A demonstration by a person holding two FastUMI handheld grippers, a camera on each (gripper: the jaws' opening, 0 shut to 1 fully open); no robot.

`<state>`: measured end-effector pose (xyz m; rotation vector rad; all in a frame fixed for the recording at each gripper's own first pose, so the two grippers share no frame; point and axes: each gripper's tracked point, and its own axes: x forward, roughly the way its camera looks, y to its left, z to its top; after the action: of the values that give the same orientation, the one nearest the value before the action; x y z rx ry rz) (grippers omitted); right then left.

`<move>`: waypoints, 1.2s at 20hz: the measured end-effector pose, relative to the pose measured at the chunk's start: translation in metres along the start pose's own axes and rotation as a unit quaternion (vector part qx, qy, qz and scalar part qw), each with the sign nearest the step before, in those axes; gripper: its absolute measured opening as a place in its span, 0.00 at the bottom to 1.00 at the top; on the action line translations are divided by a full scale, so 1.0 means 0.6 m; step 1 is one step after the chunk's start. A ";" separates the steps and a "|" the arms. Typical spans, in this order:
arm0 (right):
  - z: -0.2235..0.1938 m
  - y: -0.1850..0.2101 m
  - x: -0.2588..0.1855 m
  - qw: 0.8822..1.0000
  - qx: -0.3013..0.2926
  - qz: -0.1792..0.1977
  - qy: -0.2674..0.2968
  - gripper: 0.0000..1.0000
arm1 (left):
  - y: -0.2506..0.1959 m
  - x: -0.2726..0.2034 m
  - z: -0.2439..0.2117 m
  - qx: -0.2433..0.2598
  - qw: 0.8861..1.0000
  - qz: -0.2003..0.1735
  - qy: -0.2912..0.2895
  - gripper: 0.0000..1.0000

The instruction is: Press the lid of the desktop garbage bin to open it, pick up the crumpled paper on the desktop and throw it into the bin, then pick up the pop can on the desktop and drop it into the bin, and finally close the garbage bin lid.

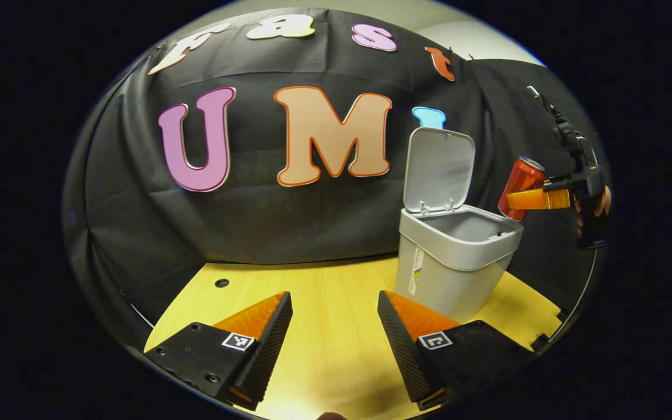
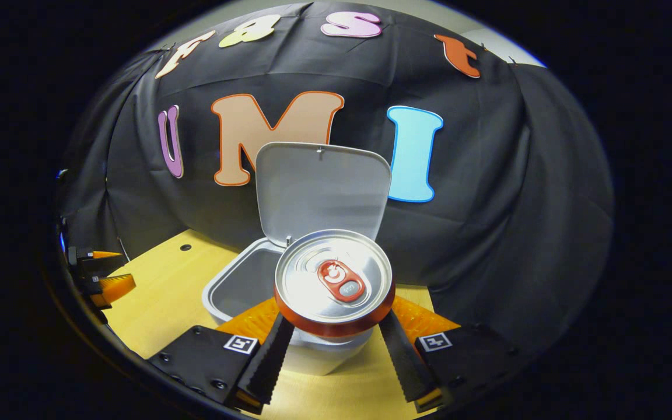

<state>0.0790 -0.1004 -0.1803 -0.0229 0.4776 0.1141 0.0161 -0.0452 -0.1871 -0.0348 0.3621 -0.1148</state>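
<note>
The grey desktop bin stands on the wooden table with its lid swung up. In the left gripper view, the right gripper holds the red pop can tilted in the air just beyond the bin's right rim. In the right gripper view the can fills the space between my right gripper's fingers, both pressing its sides, its silver top facing the camera, above the bin's near rim; the lid stands behind. My left gripper hangs open over the table, empty.
The wooden table has a small round hole at the back left. Black cloth walls the booth behind and on both sides. A hand holds the right gripper. The left gripper shows at the far left of the right gripper view.
</note>
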 end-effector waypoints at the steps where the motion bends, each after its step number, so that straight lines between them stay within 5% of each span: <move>1: -0.010 -0.001 0.007 1.000 -0.004 -0.003 0.005 0.82 | 0.007 -0.003 -0.003 -0.002 1.000 0.006 0.002 0.86; 13: -0.041 0.000 0.039 0.999 0.009 -0.009 0.030 0.91 | 0.062 -0.038 -0.031 -0.023 0.998 0.051 0.012 0.87; 24: 0.117 -0.002 0.057 0.999 -0.008 -0.014 -0.044 0.92 | 0.095 -0.049 -0.042 -0.028 0.997 0.069 0.013 0.86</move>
<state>0.1414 -0.0949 -0.1339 -0.0395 0.3882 0.0916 -0.0142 0.0148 -0.2036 -0.0643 0.3934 0.0324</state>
